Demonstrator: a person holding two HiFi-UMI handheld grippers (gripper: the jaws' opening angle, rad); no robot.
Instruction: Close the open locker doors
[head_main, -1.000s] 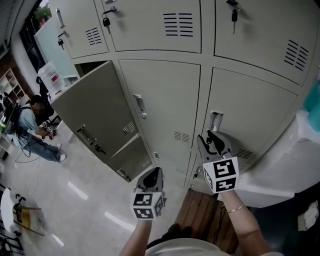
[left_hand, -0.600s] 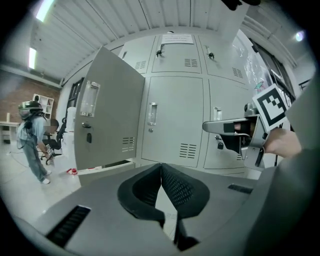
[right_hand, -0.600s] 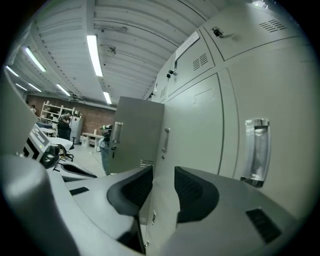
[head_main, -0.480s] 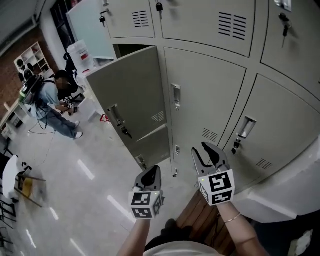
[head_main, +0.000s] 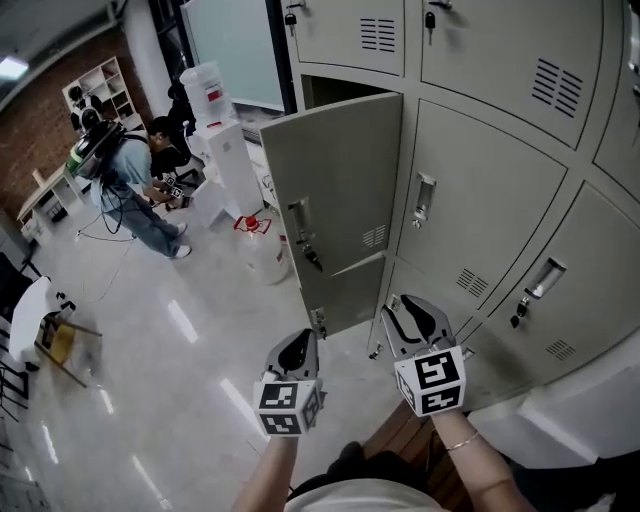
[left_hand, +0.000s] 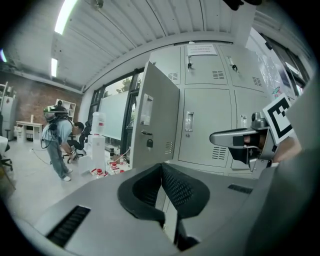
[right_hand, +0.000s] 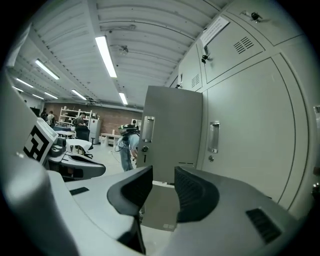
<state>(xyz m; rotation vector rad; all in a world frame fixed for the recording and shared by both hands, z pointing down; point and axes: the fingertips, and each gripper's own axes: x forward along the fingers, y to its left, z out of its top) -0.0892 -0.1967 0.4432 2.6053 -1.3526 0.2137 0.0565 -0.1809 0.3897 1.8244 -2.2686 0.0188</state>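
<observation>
I can't see inside the open locker (head_main: 335, 92): its door (head_main: 345, 190) hides all but a dark strip. The notice (left_hand: 201, 49) on an upper door is too small to read.

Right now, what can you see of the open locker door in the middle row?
The open locker door is a flat panel that looks like grey-beige painted metal. It stands swung out into the room, attached along its right edge, with its outer face toward the head view. A recessed handle sits near its free left edge, with a small dark key or lock hanging below, and vent slots sit low on the right. The dark compartment shows above it. Nothing touches it.
</observation>
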